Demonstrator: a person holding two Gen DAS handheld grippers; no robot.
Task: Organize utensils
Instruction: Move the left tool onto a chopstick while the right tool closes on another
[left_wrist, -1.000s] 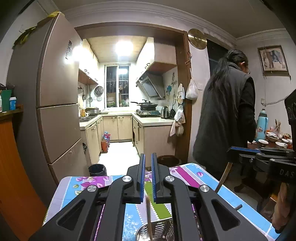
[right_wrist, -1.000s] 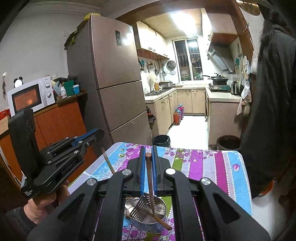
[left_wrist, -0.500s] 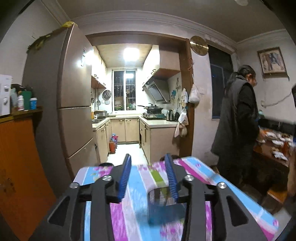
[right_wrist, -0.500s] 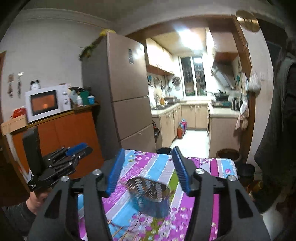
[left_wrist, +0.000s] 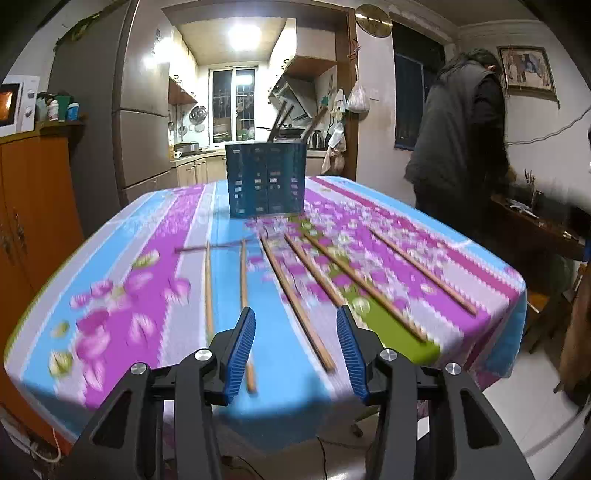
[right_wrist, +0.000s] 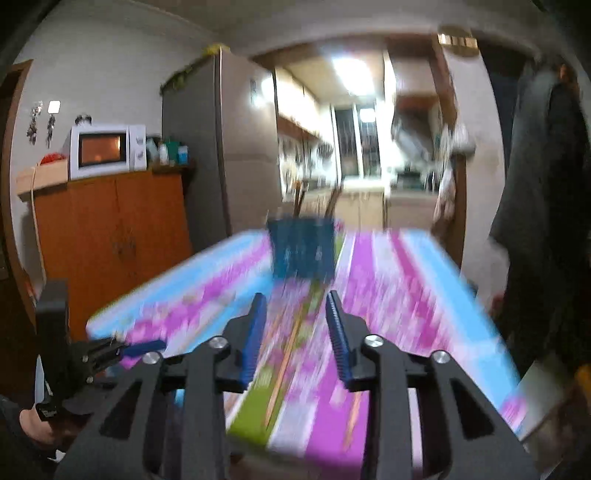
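Note:
A dark blue perforated utensil holder (left_wrist: 266, 181) stands upright mid-table with a few chopsticks (left_wrist: 280, 114) sticking out of its top. Several wooden chopsticks (left_wrist: 280, 273) lie loose on the striped floral tablecloth (left_wrist: 147, 229) in front of it. My left gripper (left_wrist: 295, 312) hovers over the near table edge. Its jaws are opening and grip nothing; one chopstick lies on the cloth below the gap. In the blurred right wrist view, my right gripper (right_wrist: 295, 295) points at the holder (right_wrist: 303, 251). Its jaws are closing but apart, over a chopstick (right_wrist: 284, 362) on the cloth. The left gripper (right_wrist: 144, 347) shows at the lower left there.
A person in a dark vest (left_wrist: 458, 140) stands at the right beside a cluttered side table (left_wrist: 535, 218). A tall fridge (left_wrist: 140, 122) and an orange cabinet (left_wrist: 37, 192) with a microwave (right_wrist: 103, 149) line the left. The kitchen doorway lies behind the table.
Both grippers pulled back from above the holder and sank to the near table edge. Both jaws, shut before, stand apart now; the chopstick between the right jaws is gone from them.

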